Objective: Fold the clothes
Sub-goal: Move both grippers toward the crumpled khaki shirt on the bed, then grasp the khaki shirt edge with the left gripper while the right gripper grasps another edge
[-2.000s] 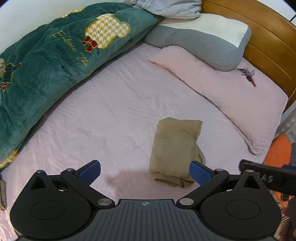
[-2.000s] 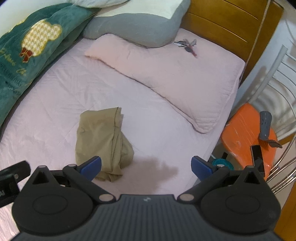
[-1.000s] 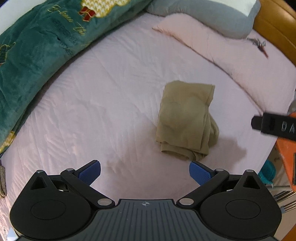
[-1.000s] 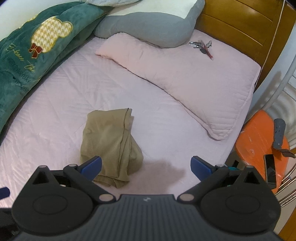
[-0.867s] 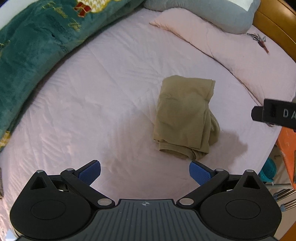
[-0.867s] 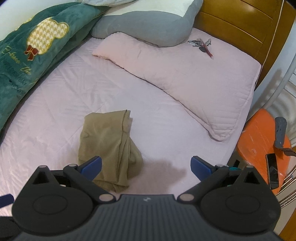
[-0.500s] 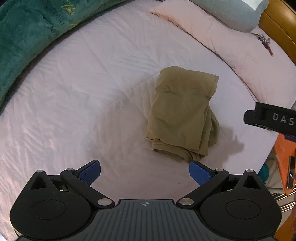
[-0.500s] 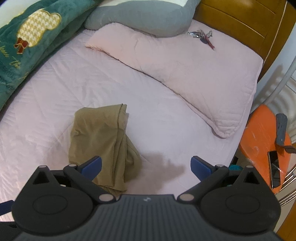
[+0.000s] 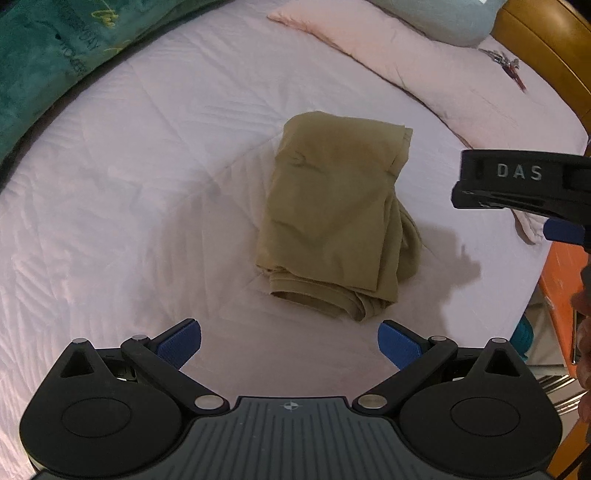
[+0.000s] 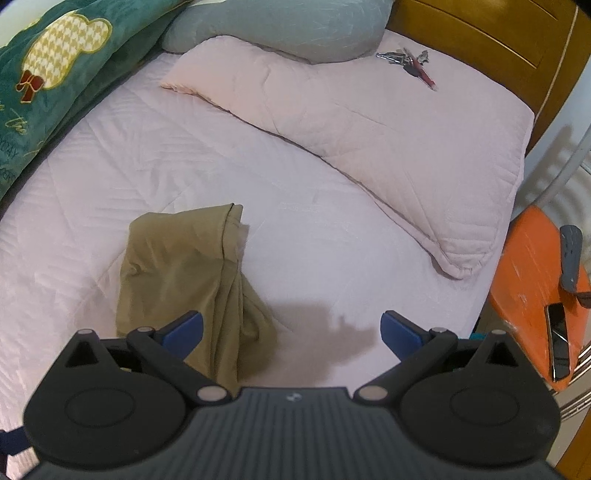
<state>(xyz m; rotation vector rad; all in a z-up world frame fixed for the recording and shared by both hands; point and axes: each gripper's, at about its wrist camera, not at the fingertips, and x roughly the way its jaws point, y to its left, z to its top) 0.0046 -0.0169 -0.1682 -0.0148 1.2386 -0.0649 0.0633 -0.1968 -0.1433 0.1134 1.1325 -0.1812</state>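
A khaki garment (image 9: 338, 218) lies folded into a rough rectangle on the pink bed sheet (image 9: 147, 184), its loose layers bunched along the right and near edges. My left gripper (image 9: 289, 341) hovers open just short of its near edge, nothing between the blue pads. In the right wrist view the same khaki garment (image 10: 184, 266) sits left of centre, and my right gripper (image 10: 291, 330) stands open above the bare sheet to its right, its left pad (image 10: 183, 330) over the cloth's bunched corner. The right gripper's black body (image 9: 524, 182) shows at the right of the left wrist view.
A pink pillow (image 10: 388, 140) and a grey pillow (image 10: 280, 27) lie by the wooden headboard (image 10: 480, 33), with keys (image 10: 406, 61) on the pink one. A green plush blanket (image 10: 48, 70) runs along the left. An orange stool (image 10: 535, 295) with a phone stands beyond the bed's right edge.
Both grippers have moved forward and lower over the bed, so the garment looks larger and nearer. The garment itself has not moved. Both stay open.
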